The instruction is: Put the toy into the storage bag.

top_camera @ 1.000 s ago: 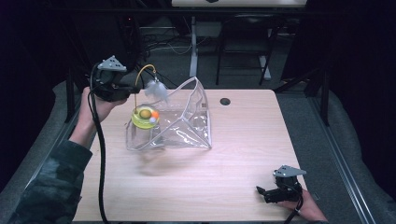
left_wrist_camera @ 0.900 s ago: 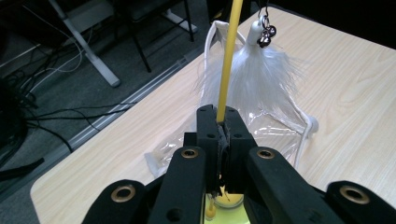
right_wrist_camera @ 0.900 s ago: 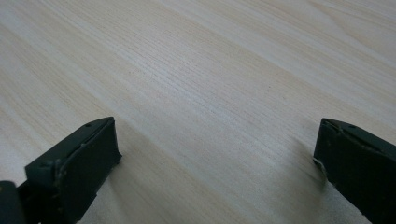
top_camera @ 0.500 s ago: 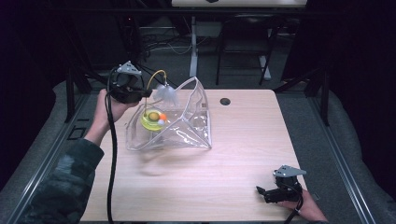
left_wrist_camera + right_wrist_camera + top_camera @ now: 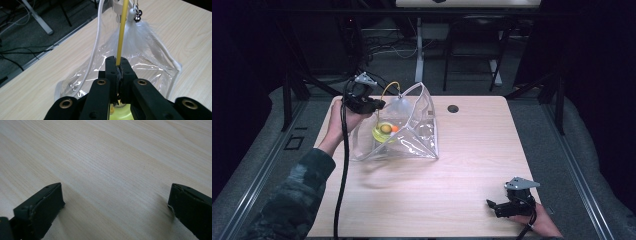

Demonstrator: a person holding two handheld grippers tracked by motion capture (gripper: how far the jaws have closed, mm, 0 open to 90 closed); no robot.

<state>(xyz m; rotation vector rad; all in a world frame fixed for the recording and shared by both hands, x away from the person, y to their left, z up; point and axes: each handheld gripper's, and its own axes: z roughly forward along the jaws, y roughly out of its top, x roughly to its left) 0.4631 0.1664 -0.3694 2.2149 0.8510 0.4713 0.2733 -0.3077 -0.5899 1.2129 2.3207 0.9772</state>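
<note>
Two tongs: left tongs clamp a yellow wand above the clear bag; right tongs rest wide on the desk.

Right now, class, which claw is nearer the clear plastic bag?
Left. The left claw grips a yellow wand over the clear plastic bag; the right claw rests far off.

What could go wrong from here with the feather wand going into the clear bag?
The left gripper pinches only the thin yellow stick, so it may pivot or slip between the fingers.

The feather and bells sit at the clear bag's rim and could snag on the white edge.

The right gripper rests far away, open, so nothing steadies the floppy bag.
</note>
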